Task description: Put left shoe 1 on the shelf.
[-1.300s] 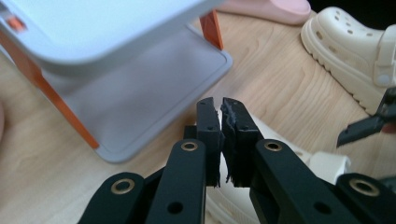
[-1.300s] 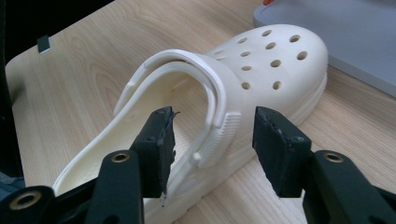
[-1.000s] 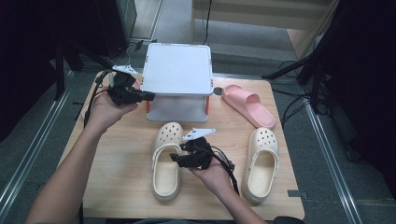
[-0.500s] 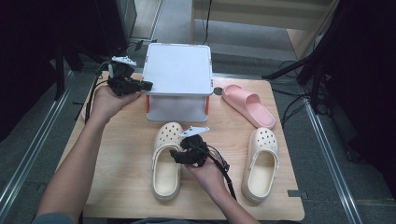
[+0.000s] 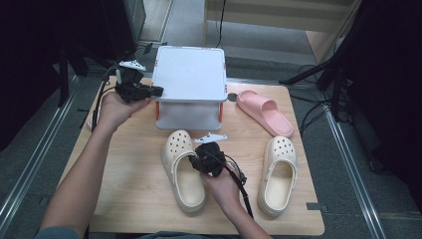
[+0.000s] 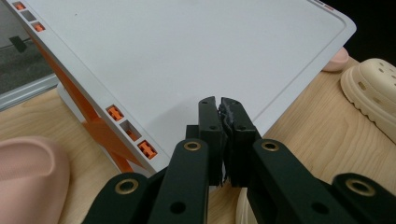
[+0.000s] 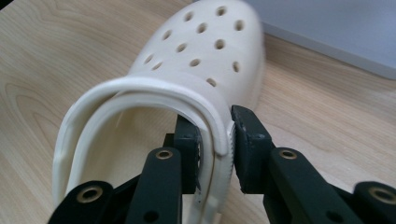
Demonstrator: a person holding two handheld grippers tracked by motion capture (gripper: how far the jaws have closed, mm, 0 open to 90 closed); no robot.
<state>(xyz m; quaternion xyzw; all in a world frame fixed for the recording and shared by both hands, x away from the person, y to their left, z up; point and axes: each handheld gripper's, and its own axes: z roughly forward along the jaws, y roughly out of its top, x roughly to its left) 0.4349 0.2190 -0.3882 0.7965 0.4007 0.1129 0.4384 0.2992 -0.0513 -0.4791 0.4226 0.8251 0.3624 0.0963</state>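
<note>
The box (image 5: 189,79) stands at the back of the surface (image 5: 134,199), the left clog (image 5: 183,169) in front of it near the middle, its mate (image 5: 276,174) to the right. The right gripper (image 7: 215,140) pinches the clog's side wall and strap; its jaws have just been closing on them. That rim is thin and soft, so a lift could let the clog swing, buckle or slip free. The left gripper (image 6: 220,135), pressed together and empty, hovers at the box's left edge; a push could slide the box. Since the earlier frame it has shifted slightly along that edge
</note>
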